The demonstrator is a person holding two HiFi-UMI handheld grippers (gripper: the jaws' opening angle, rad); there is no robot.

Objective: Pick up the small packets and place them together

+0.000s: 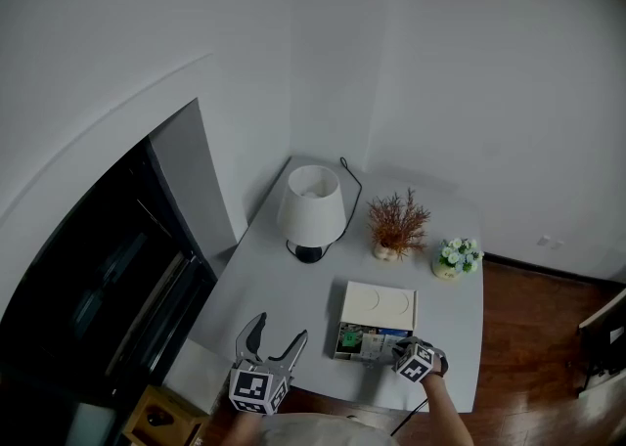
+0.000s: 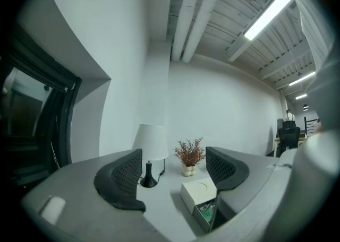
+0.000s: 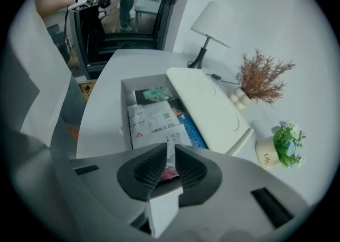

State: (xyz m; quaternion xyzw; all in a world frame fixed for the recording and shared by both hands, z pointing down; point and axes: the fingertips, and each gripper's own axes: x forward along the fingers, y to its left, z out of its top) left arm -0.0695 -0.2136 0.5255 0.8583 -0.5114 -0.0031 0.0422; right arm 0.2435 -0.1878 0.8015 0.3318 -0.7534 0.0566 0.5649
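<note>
Packets (image 3: 153, 121) lie in the open tray of a white box (image 1: 380, 305) at the near right of the table (image 1: 284, 288). Tilted down over the tray's near end, the right gripper (image 3: 169, 150) has its jaws almost together, pinching one white packet (image 3: 163, 209). At the near left, the left gripper (image 2: 172, 174) is level, jaws wide apart and empty. Beyond stand a lamp (image 1: 311, 204), a dried sprig (image 1: 396, 222) and a flower pot (image 1: 456, 258).
</note>
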